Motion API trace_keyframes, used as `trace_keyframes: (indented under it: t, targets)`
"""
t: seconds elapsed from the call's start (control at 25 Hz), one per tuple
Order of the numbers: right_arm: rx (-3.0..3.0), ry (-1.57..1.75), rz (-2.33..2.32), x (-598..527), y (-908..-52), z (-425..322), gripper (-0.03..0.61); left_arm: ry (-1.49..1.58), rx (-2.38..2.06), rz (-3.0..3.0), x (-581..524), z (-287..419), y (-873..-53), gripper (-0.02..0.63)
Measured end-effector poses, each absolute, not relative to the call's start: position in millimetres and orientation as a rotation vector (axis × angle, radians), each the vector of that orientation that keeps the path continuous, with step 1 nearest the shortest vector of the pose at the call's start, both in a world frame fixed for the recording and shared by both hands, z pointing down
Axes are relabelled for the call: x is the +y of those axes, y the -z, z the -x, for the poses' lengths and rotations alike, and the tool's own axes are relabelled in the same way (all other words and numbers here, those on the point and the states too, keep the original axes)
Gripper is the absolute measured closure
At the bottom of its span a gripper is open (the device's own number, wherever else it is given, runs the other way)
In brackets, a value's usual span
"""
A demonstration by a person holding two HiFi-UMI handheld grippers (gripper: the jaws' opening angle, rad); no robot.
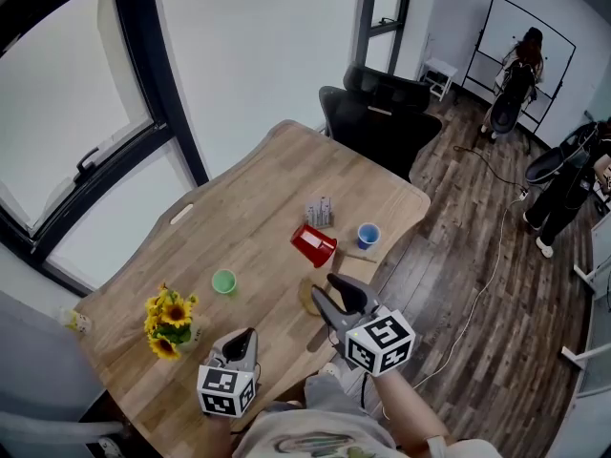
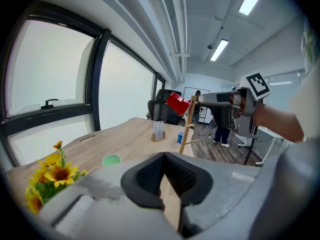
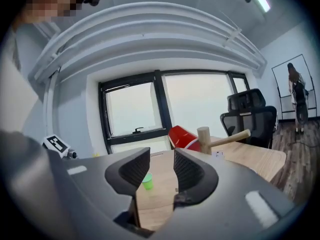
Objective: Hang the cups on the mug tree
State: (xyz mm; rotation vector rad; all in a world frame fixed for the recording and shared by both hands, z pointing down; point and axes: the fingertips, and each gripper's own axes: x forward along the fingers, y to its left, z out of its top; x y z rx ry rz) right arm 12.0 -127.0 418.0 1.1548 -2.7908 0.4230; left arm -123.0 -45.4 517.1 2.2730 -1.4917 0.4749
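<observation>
A wooden tabletop [image 1: 258, 208] is seen from above, and the mug tree [image 2: 188, 126] is stood near its right edge. A red cup [image 1: 313, 244] is held up at the top of the mug tree, tipped on its side and lifted off the tabletop. A blue cup [image 1: 368, 235] is set on the tabletop just beside the mug tree, with its open end up. A green cup [image 1: 224, 281] is set well apart from them, closer to the yellow sunflowers [image 1: 167, 318] at the left. A small card stand [image 1: 320, 212] is placed behind the red cup. The right claw [image 3: 161, 159] is held near the mug tree and is pointed at it. Its two jaws are parted with a clear gap, and nothing is gripped between them; only the tabletop and the green cup are seen through the gap. The left claw [image 2: 164, 156] is held low by the sunflowers. Its jaws are pressed together at the tips, and nothing is held in them. A black chair [image 1: 382, 113] is parked at the far end of the tabletop.
</observation>
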Motion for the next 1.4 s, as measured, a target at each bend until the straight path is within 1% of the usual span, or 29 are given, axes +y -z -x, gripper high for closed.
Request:
trace_keyframes:
  t: [0.4,0.72,1.4]
  targets:
    - [-2.715,-0.076,-0.937,-86.4,-439.2,26.2,0.442,-0.463,-1.525,-2.242,-43.8,135.1,-519.5,0.612]
    - [-2.705,-0.026,-0.762,-77.8,-458.2,61.7,0.442,-0.452,-1.602,-2.172,-33.8,158.5,-523.0,0.611]
    - [-2.708,0.141,-0.343,-77.7,-478.2,166.8,0.442,-0.372,-1.885,-1.89,8.0,235.5,-520.5,0.611]
